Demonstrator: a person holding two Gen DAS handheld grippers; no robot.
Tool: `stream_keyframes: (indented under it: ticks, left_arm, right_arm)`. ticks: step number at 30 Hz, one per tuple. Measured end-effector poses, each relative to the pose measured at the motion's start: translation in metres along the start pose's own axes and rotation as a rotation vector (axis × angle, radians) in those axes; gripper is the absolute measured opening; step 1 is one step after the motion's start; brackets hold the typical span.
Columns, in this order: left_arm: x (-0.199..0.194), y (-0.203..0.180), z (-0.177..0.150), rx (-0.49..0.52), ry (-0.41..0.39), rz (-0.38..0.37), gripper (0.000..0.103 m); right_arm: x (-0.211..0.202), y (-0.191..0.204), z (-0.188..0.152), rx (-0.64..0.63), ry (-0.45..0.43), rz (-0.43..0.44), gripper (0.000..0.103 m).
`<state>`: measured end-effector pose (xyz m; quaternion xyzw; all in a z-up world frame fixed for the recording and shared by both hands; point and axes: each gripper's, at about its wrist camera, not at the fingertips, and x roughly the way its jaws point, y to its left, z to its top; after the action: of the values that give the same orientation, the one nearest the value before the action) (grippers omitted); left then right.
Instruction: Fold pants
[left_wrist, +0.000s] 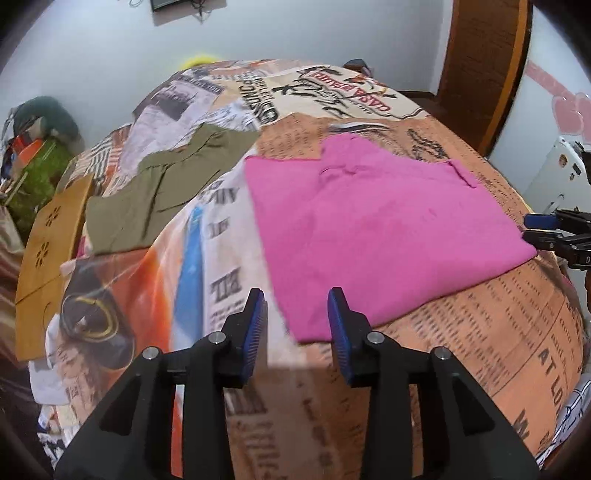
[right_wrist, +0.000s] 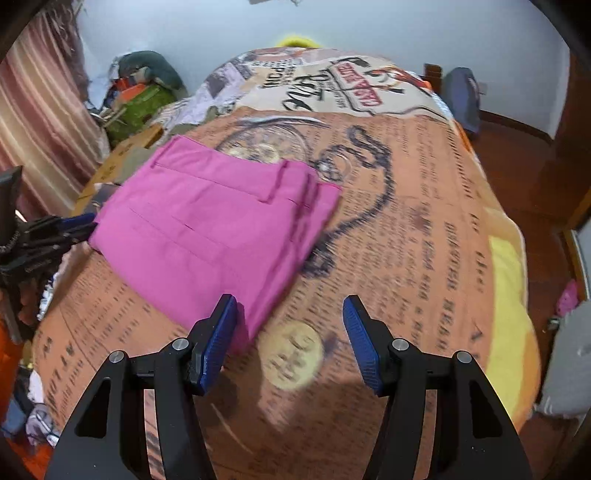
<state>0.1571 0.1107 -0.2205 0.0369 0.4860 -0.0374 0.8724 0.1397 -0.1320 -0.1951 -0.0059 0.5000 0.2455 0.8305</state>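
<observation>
Pink pants (left_wrist: 373, 225) lie folded into a flat rectangle on the printed bedspread (left_wrist: 480, 325). My left gripper (left_wrist: 297, 299) hovers open just over their near left corner, nothing between its blue pads. In the right wrist view the same pink pants (right_wrist: 207, 229) lie to the upper left, pocket seams showing. My right gripper (right_wrist: 290, 306) stands open above the bedspread (right_wrist: 406, 229), its left pad (right_wrist: 221, 332) over the pants' near corner. Each gripper also shows at the edge of the other's view: the right gripper (left_wrist: 546, 229) at the pants' right side, the left gripper (right_wrist: 70, 229) at their left.
An olive green garment (left_wrist: 147, 195) lies on the bed to the left of the pants. A wooden board (left_wrist: 51, 266) and a pile of clutter (left_wrist: 33, 147) sit at the bed's left side. A dark bag (right_wrist: 461, 99) stands at the far right, beside the wooden floor (right_wrist: 517, 177).
</observation>
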Motion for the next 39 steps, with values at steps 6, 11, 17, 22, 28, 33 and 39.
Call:
stream_keyframes:
  ticks: [6,11,17,22,28,33,39]
  left_arm:
    - [-0.010,0.016,0.005,-0.039,0.009,0.016,0.036]
    - [-0.015,0.015,0.026,-0.067,-0.023,-0.024,0.054]
    - [0.009,0.005,0.046,-0.081,0.003,-0.085,0.066]
    - [0.032,0.005,0.053,-0.116,0.040,-0.112,0.072]
    - [0.048,0.007,0.060,-0.148,0.055,-0.175,0.075]
    - [0.056,0.008,0.063,-0.166,0.062,-0.220,0.075]
    - [0.060,0.008,0.064,-0.177,0.062,-0.249,0.072]
  right_arm:
    - [-0.015,-0.010,-0.001,0.027,-0.031,-0.029,0.056]
    - [-0.023,-0.005,0.013,0.047,-0.081,0.006,0.062]
    - [-0.003,0.000,0.027,0.072,-0.087,0.041,0.070]
    - [0.024,-0.008,0.028,0.124,-0.021,0.086,0.070]
    - [0.043,-0.019,0.033,0.194,0.015,0.158,0.070]
    - [0.049,-0.018,0.037,0.192,0.019,0.170,0.071]
    - [0.052,-0.016,0.040,0.171,0.012,0.186,0.058]
